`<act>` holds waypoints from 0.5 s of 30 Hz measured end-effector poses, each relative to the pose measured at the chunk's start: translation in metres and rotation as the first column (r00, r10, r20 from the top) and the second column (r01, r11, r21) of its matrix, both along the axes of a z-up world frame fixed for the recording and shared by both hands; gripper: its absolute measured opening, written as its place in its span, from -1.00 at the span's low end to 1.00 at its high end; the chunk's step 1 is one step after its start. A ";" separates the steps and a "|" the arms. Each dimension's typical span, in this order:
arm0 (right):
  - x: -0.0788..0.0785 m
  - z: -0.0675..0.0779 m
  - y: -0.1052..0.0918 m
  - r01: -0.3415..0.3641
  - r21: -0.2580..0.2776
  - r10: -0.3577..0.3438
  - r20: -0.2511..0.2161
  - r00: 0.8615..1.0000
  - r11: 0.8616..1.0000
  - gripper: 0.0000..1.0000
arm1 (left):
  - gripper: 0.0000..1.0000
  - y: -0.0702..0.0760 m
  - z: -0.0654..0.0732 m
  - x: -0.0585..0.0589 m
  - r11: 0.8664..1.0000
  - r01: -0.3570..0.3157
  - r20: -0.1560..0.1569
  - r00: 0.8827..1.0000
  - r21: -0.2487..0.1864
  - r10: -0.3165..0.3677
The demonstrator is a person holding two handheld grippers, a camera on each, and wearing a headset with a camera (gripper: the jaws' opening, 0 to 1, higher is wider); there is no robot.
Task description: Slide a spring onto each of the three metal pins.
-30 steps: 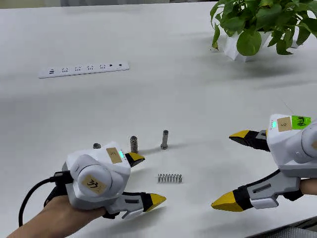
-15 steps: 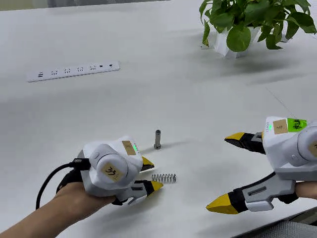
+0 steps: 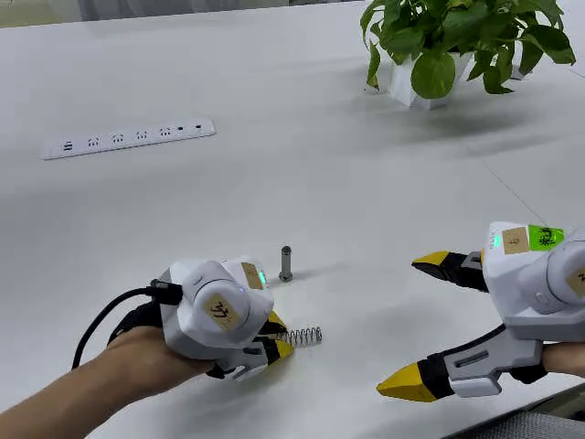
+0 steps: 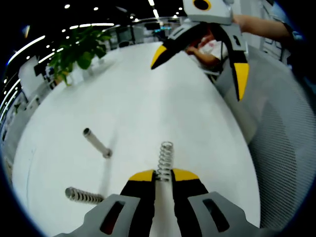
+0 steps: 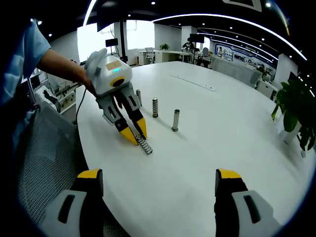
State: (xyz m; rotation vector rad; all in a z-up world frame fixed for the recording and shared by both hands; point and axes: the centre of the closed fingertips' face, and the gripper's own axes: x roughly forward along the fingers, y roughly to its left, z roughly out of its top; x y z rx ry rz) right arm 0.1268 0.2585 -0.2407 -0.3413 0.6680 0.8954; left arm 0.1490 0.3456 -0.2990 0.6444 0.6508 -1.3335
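Observation:
A loose spring (image 3: 305, 336) (image 4: 165, 157) (image 5: 144, 144) lies on the white table. My left gripper (image 3: 277, 336) (image 4: 163, 175) (image 5: 135, 133) is shut on its near end, the jaws pinching the coil on both sides. Just beyond stands a bare metal pin (image 3: 286, 263) (image 4: 96, 143) (image 5: 175, 120). A pin wearing a spring (image 4: 84, 196) (image 5: 155, 107) stands beside it, and another pin (image 5: 138, 97) stands behind the left gripper. My right gripper (image 3: 402, 325) (image 5: 159, 174) (image 4: 197, 69) hovers open, off to the right, holding nothing.
A white power strip (image 3: 128, 139) (image 5: 192, 82) lies at the far left. A potted plant (image 3: 448, 41) (image 5: 296, 108) stands at the far right. The left gripper's cable (image 3: 101, 320) trails back by the hand. The table's near edge runs just below the right gripper.
My left gripper has moved right to the loose spring and shut on its end. The right gripper has barely shifted. The head camera has moved.

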 end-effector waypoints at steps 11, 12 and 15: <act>-0.003 -0.003 0.006 -0.002 0.015 0.002 -0.011 1.000 1.000 0.88 | -0.79 0.000 -0.002 0.001 0.995 0.023 -0.053 0.998 0.097 -0.018; -0.003 -0.002 0.006 -0.004 0.016 0.004 -0.011 1.000 1.000 0.88 | -0.79 -0.001 -0.002 0.001 0.995 0.016 -0.060 0.998 0.102 -0.010; -0.003 -0.002 0.008 -0.004 0.018 0.004 -0.012 1.000 1.000 0.88 | -0.79 0.000 -0.002 0.001 0.994 0.000 -0.082 0.997 0.110 0.009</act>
